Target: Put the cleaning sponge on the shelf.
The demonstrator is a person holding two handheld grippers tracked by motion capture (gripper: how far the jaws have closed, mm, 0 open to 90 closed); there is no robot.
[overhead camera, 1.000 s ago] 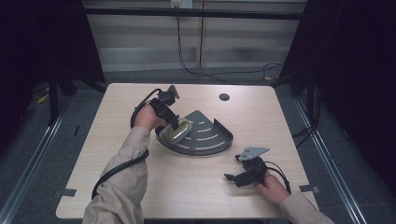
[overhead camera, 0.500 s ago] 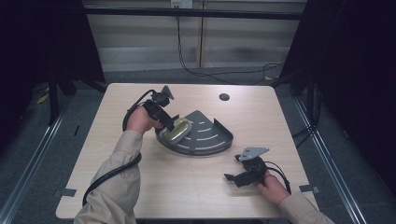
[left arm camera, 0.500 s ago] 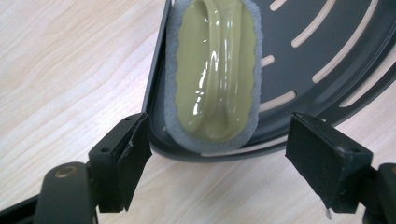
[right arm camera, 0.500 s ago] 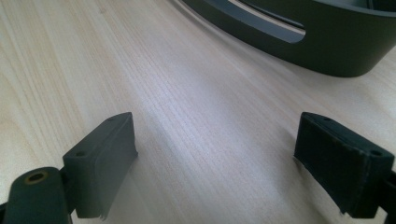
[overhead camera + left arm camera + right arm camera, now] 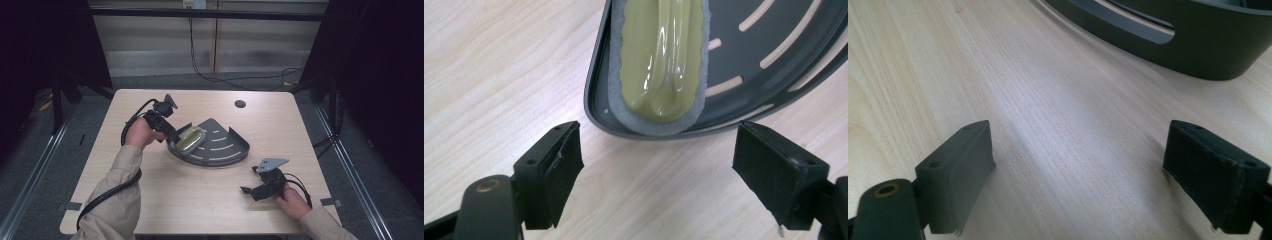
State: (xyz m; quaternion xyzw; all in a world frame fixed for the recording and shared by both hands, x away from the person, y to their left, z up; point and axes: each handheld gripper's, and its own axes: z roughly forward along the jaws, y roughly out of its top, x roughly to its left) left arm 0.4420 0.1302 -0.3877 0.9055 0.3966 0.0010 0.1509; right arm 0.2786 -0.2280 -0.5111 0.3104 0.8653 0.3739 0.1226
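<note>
We saw the pale wooden table (image 5: 200, 200) evenly lit from overhead, while the surroundings from nine to three o'clock sank into near black. Shadows under the dark grey slotted metal tray (image 5: 227, 152) were soft and short. In the left gripper view, white glare streaked the glossy olive-green oval piece (image 5: 659, 55). In the right gripper view, the tray at twelve o'clock was blurred, and a sheen lay on the wood.

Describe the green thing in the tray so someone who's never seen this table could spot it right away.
On the light wooden table sits a dark grey fan-shaped tray with curved slots. At the tray's left end lies a glossy olive-green oval scrubber with a raised handle and grey foam edging, the one coloured item there.
</note>
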